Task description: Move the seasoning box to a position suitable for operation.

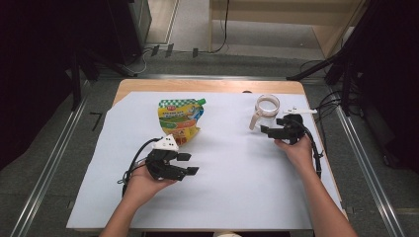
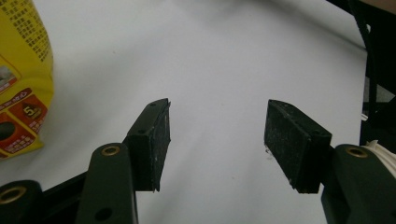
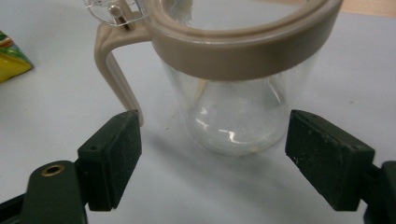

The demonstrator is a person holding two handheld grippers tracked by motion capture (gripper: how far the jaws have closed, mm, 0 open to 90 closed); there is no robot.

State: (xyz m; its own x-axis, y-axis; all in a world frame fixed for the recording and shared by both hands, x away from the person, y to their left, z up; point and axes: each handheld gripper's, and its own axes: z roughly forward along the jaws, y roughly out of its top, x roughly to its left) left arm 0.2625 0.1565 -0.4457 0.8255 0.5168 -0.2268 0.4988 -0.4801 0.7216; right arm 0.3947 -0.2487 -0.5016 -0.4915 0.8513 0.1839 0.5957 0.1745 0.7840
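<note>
While the left gripper (image 1: pixel 189 164) idled on the white sheet (image 1: pixel 232 192) below the yellow pouch (image 1: pixel 180 120), jaws partly apart with nothing between them, the right gripper (image 1: pixel 267 131) sat just short of the clear jug (image 1: pixel 266 110) at the far right, jaws wide and empty. Looked like the approach step. Next: ease forward until the pads straddle the jug's body, clear of the beige handle (image 3: pixel 114 72), then close.

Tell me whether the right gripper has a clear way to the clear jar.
Probably yes: the right gripper is open just short of the clear jar, with bare white sheet between its jaws and the glass.
</note>
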